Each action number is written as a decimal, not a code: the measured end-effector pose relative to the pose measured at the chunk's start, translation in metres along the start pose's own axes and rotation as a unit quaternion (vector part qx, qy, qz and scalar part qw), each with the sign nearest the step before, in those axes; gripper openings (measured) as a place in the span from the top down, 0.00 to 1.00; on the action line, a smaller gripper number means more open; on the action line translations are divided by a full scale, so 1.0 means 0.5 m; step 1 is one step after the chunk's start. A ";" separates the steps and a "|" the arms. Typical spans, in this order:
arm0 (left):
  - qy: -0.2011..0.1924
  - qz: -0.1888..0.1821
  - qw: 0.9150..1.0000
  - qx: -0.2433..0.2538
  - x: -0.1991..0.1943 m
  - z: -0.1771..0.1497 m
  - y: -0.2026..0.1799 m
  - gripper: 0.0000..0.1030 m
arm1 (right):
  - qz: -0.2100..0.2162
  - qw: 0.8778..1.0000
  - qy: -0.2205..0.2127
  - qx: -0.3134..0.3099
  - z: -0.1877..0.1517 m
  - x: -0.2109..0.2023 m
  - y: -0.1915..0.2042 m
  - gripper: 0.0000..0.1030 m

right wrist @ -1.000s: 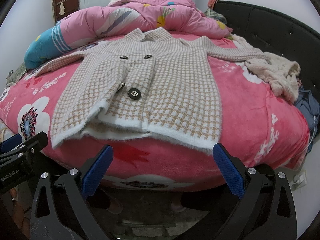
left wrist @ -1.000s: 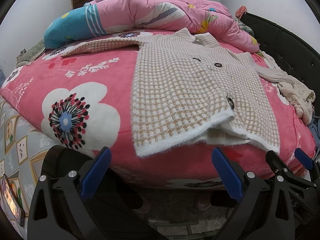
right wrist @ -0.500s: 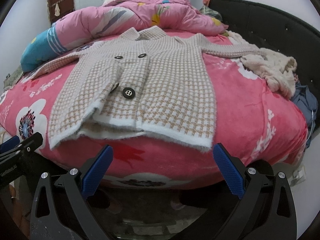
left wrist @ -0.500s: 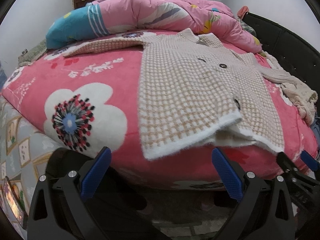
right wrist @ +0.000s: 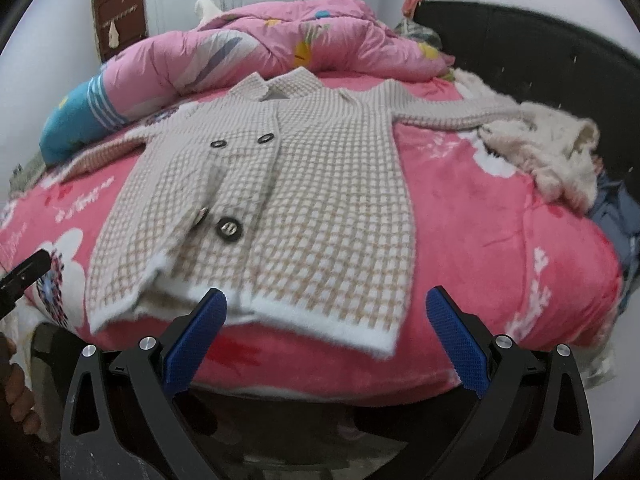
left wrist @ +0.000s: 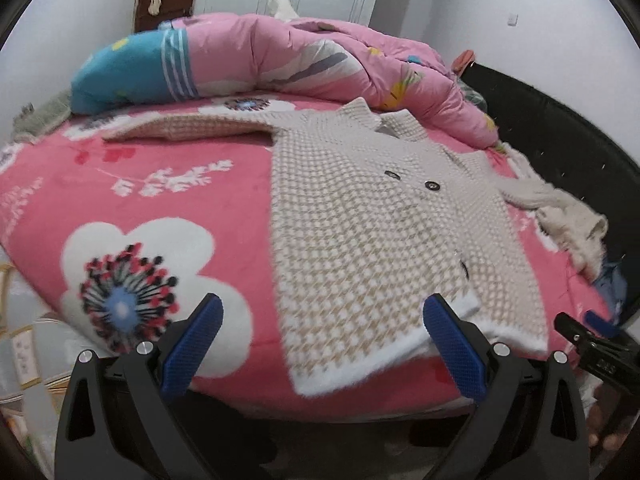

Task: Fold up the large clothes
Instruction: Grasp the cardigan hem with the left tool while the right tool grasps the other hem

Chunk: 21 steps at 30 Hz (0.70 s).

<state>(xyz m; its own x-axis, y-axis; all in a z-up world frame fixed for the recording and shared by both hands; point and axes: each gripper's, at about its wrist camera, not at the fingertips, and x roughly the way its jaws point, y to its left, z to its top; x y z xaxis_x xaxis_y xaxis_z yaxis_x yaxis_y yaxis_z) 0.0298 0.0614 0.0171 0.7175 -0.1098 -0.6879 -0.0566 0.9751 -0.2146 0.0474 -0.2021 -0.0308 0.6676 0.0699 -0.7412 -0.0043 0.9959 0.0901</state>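
A beige and white checked knit cardigan (left wrist: 372,232) with dark buttons lies flat, front up, on a pink flowered bed, sleeves spread to both sides; it also shows in the right wrist view (right wrist: 304,200). Its white hem hangs near the bed's front edge. My left gripper (left wrist: 324,344) is open and empty, its blue pads level with the hem's left half. My right gripper (right wrist: 326,332) is open and empty, just in front of the hem's right half. Each gripper's tip shows at the edge of the other's view.
A rolled pink and blue quilt (left wrist: 280,60) lies along the bed's far side. A cream fluffy garment (right wrist: 552,152) and a blue-grey cloth (right wrist: 616,220) lie at the right, by the black headboard (right wrist: 540,48). The pink flowered blanket (left wrist: 140,200) covers the bed.
Both grippers have moved forward and up toward the bed, closing on the cardigan's hem. The cardigan has not moved. Both stay open.
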 end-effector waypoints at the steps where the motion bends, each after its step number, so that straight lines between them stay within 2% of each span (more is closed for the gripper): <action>1: 0.004 -0.010 1.000 0.000 0.011 0.003 0.003 0.04 | 0.011 1.000 -0.001 0.010 0.003 0.009 -0.017 0.07; 7: 0.029 -0.027 0.999 0.003 0.081 -0.005 0.012 0.04 | 0.081 0.993 0.028 0.081 0.018 0.087 -0.135 0.07; 9: 0.032 -0.031 0.999 -0.001 0.101 -0.006 0.017 0.04 | 0.132 0.985 0.051 0.101 0.018 0.116 -0.165 0.08; 11: 0.036 -0.031 0.999 -0.002 0.118 -0.006 0.018 0.06 | 0.167 0.977 0.066 0.115 0.017 0.132 -0.178 0.21; 12: 0.034 -0.034 0.999 -0.002 0.125 -0.005 0.016 0.07 | 0.185 0.973 0.072 0.119 0.015 0.138 -0.184 0.24; 15: 0.041 -0.039 0.998 -0.005 0.147 -0.001 0.009 0.23 | 0.212 0.965 0.090 0.123 0.007 0.158 -0.192 0.35; 17: 0.052 -0.032 0.998 -0.007 0.167 0.003 0.004 0.43 | 0.207 0.966 0.097 0.123 0.004 0.177 -0.197 0.44; 20: 0.061 -0.017 0.998 -0.009 0.194 0.008 0.004 0.57 | 0.221 0.962 0.093 0.133 0.015 0.200 -0.212 0.53; 21: 0.066 -0.012 0.998 -0.015 0.207 0.010 0.008 0.59 | 0.224 0.961 0.090 0.134 0.020 0.210 -0.216 0.55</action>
<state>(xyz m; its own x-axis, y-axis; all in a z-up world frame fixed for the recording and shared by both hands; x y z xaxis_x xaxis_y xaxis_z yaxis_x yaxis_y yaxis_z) 0.1073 0.0548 -0.0513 0.6215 -0.1599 -0.7669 -0.0620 0.9658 -0.2517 0.1255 -0.3031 -0.1119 0.5030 0.5210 -0.6896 -0.0528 0.8149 0.5772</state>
